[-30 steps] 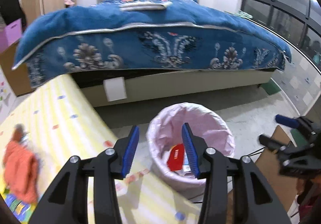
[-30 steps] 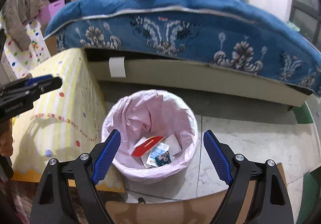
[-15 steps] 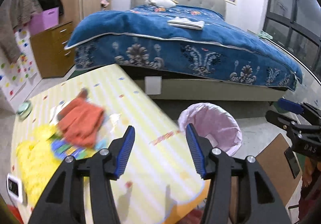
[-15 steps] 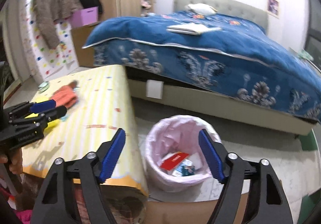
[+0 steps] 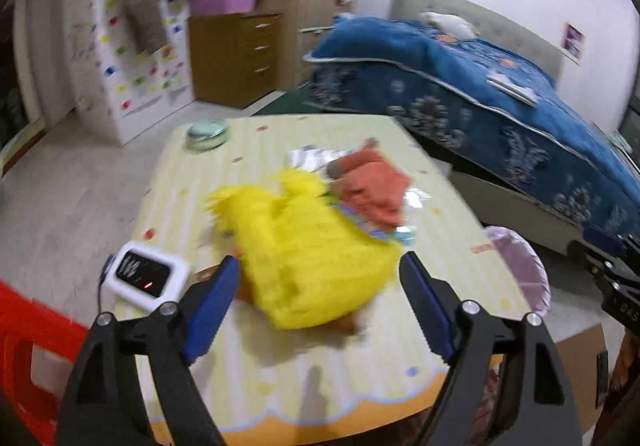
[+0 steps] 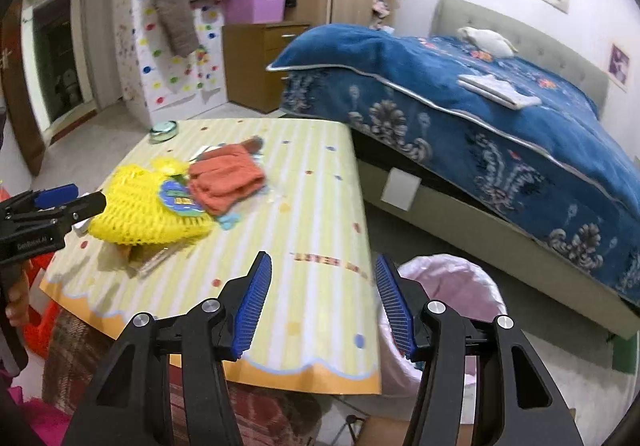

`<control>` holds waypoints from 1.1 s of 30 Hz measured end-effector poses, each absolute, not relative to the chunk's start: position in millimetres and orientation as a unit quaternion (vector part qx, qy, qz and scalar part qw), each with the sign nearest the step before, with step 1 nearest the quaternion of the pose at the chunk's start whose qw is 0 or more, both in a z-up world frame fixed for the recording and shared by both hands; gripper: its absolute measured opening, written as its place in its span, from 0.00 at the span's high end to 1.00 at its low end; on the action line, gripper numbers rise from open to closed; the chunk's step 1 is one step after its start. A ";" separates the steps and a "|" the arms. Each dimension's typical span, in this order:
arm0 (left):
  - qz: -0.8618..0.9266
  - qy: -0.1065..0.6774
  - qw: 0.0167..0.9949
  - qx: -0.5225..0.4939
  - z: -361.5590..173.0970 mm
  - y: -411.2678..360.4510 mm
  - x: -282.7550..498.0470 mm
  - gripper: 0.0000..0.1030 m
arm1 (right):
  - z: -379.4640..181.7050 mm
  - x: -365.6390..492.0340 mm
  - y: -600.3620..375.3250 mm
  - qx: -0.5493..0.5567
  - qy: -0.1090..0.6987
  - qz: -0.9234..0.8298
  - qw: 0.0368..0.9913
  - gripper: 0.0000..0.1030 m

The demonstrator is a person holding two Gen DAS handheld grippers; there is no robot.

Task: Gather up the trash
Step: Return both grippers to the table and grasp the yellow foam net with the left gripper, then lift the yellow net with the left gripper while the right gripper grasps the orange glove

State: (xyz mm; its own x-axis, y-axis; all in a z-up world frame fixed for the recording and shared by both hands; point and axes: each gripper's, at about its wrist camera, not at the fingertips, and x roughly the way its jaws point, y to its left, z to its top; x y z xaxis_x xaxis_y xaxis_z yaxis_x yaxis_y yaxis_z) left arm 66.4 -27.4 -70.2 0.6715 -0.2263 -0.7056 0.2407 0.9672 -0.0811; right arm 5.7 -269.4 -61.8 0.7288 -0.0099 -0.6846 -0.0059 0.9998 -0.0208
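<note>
- The left tool [image 5: 320, 292] is spreading its jaws wide with nothing between them; a second ago it was hovering over the bin, and now it is facing the table [image 5: 304, 378] instead.
- Just ahead of its blue pads [image 5: 210, 304] the yellow knitted piece [image 5: 308, 246] is lying on the striped cloth, with a white device [image 5: 146, 274] beside the left pad.
- The right tool [image 6: 322, 302] is narrowing its jaws, also empty, and hanging over the table's near edge; it too has swung away from the bin.
- The pink-lined bin [image 6: 448, 286] is now sitting just right of the right tool's pad, below the table edge; half a second ago papers were showing inside it, so that drop looks finished.
- Beyond the yellow piece, the orange cloth [image 6: 226, 178] is resting on a colourful wrapper [image 6: 180, 198] and clear plastic film [image 5: 412, 206], likely the trash left to collect.
- Farther off, a round tin [image 5: 208, 130] is sitting at the table's far corner, and the bed [image 6: 480, 106] is lying behind.
- Both hands seem to be turning back for another pickup; the left tool is nearest the pile.
</note>
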 end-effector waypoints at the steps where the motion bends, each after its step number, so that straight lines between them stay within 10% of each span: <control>1: -0.122 0.389 0.913 0.006 -72.3 -21.0 68.3 0.22 | -62.5 8.1 -264.9 -0.011 0.371 0.003 0.929 0.42; 18: -0.133 0.440 0.888 -0.012 -116.4 -19.5 99.0 0.24 | -57.7 35.2 -225.4 -0.020 0.374 0.035 0.927 0.32; 27: -0.139 0.432 0.891 -0.002 -113.2 -24.6 97.8 0.81 | -62.6 30.4 -233.2 -0.010 0.380 0.031 0.925 0.32; 33: -0.135 0.376 0.917 -0.001 -78.0 -17.2 83.2 0.86 | -59.7 28.4 -230.1 -0.012 0.376 0.037 0.926 0.32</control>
